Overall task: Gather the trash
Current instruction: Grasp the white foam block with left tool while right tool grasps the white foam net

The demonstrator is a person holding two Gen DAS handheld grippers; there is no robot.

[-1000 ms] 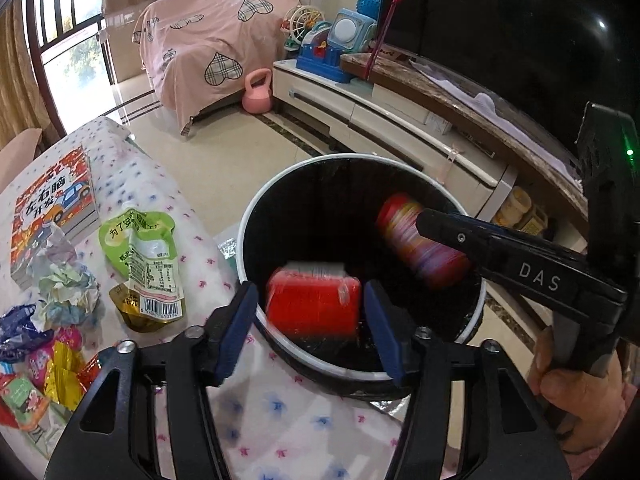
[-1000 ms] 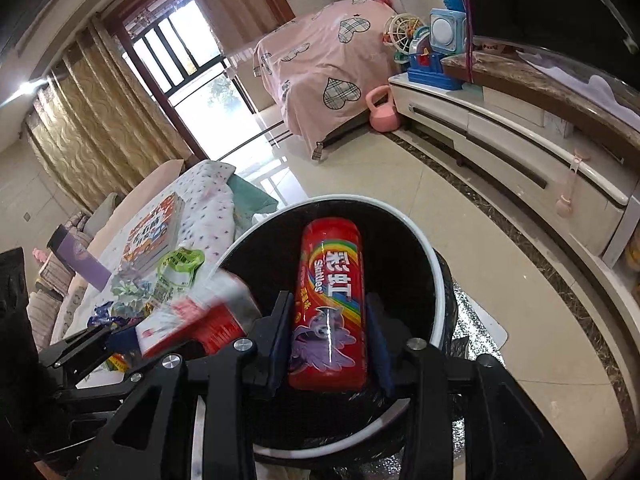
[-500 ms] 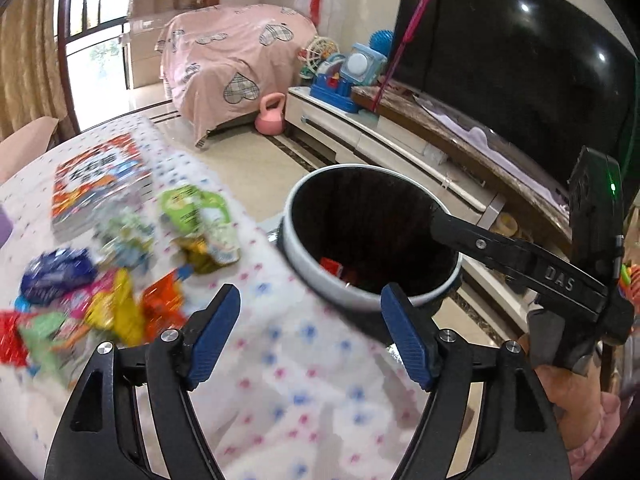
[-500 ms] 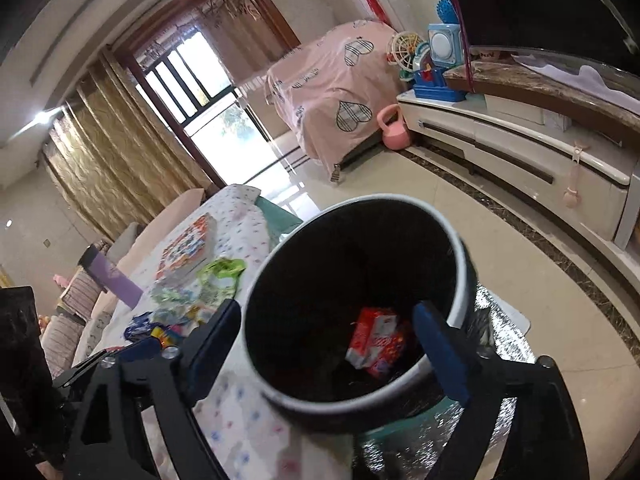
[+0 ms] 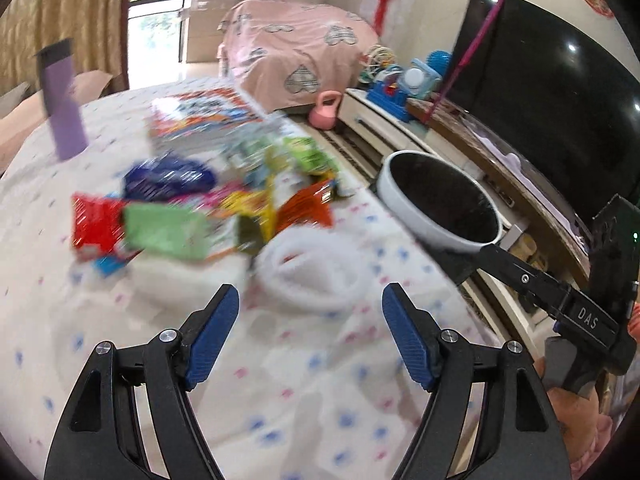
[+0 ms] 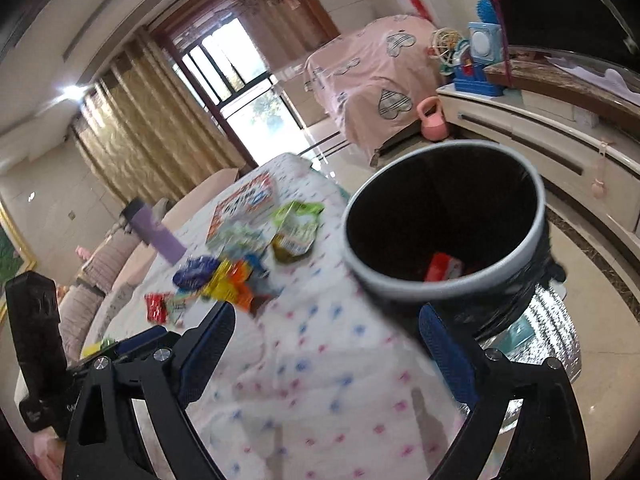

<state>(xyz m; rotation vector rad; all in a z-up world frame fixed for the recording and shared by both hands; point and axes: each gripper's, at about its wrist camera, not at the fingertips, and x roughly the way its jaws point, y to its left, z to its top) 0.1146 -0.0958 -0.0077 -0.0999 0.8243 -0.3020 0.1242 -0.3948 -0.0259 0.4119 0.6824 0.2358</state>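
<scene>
A pile of coloured snack wrappers (image 5: 192, 208) lies on the spotted tablecloth (image 5: 280, 380); it also shows in the right wrist view (image 6: 224, 280). A white ring-shaped item (image 5: 312, 276) lies in front of my left gripper (image 5: 310, 336), which is open and empty above the cloth. The white-rimmed trash bin (image 5: 440, 204) stands beside the table on the right, with red trash (image 6: 440, 268) at its bottom. My right gripper (image 6: 324, 356) is open and empty, just in front of the bin (image 6: 444, 216).
A purple bottle (image 5: 62, 100) and a picture book (image 5: 200, 116) sit at the table's far side. A green pouch (image 6: 296, 228) lies near the bin. A TV cabinet (image 6: 540, 136), pink-covered furniture (image 5: 292, 60) and a pink kettlebell (image 5: 326, 112) stand beyond.
Both grippers opened and dropped the red carton and the red candy tube into the bin. Both have pulled back from the bin, the left swinging toward the wrapper pile on the table.
</scene>
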